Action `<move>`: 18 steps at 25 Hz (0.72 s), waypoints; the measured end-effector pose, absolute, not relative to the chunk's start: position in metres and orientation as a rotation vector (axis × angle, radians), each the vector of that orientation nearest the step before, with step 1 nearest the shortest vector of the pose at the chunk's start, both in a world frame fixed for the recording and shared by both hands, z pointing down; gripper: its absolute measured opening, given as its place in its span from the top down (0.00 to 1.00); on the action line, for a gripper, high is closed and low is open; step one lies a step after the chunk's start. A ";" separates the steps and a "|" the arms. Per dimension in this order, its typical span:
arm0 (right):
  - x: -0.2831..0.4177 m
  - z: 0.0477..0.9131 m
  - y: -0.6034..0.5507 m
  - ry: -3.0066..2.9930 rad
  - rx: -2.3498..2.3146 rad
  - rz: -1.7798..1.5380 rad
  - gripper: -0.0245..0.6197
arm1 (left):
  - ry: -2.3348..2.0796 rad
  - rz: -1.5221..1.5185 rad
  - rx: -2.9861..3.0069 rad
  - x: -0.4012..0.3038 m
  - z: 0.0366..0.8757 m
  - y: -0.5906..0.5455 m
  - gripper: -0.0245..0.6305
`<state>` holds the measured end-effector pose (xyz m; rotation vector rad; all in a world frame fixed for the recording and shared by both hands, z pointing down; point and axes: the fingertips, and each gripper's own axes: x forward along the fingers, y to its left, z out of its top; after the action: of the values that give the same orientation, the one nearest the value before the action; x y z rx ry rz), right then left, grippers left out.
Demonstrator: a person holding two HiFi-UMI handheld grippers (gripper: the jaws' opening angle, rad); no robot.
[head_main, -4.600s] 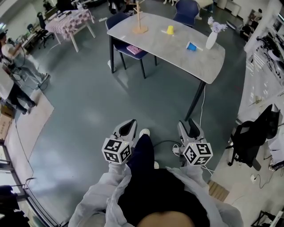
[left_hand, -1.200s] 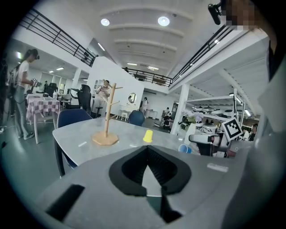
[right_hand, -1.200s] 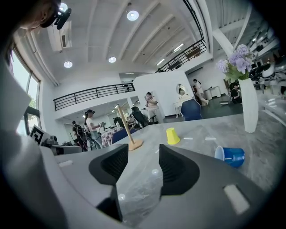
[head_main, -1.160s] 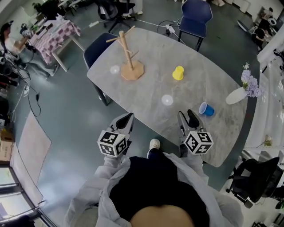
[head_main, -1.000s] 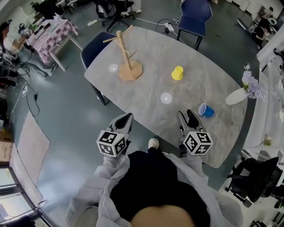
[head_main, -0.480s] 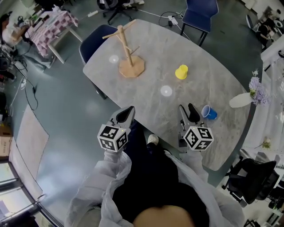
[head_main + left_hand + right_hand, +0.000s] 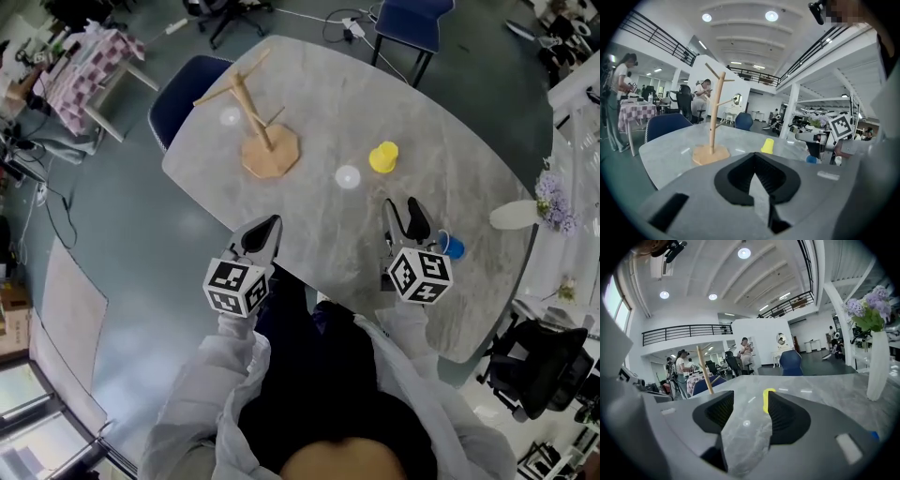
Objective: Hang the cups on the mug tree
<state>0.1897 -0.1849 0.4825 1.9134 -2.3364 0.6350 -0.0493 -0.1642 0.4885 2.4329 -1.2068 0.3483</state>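
Note:
The wooden mug tree [image 7: 260, 131] stands bare on the grey marble table [image 7: 328, 244], toward its far left. A yellow cup [image 7: 383, 157] rests upside down mid-table. A blue cup [image 7: 453, 247] lies near the right edge, partly hidden behind my right gripper [image 7: 405, 217]. That gripper is open and empty, and the yellow cup [image 7: 765, 400] shows between its jaws in the right gripper view. My left gripper [image 7: 267, 230] hovers over the table's near edge, shut with nothing in it. In the left gripper view the mug tree [image 7: 714, 112] and yellow cup [image 7: 767, 146] stand ahead.
A white vase with purple flowers [image 7: 517, 215] lies at the table's far right. Blue chairs [image 7: 187, 80] [image 7: 410, 14] stand behind the table, and a black office chair [image 7: 534, 361] is at lower right. People sit around a chequered table [image 7: 89, 56] in the background.
The person has come up to the table. Both grippers have moved forward over its near edge, and the right one now covers part of the blue cup. Neither jaw state looks different.

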 end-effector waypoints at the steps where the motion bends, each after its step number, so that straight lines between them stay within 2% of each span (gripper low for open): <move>1: 0.190 0.485 -0.191 -2.329 1.925 0.641 0.61 | -1.197 0.354 2.431 -0.050 0.491 -0.171 0.95; 18: 0.211 0.557 -0.283 -2.087 1.986 0.628 0.47 | -1.074 0.415 2.439 -0.051 0.532 -0.250 0.95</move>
<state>0.2111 -0.2827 0.5570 1.9859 -2.0873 0.6282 -0.0514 -0.2503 0.5325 2.4388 -1.0738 0.4148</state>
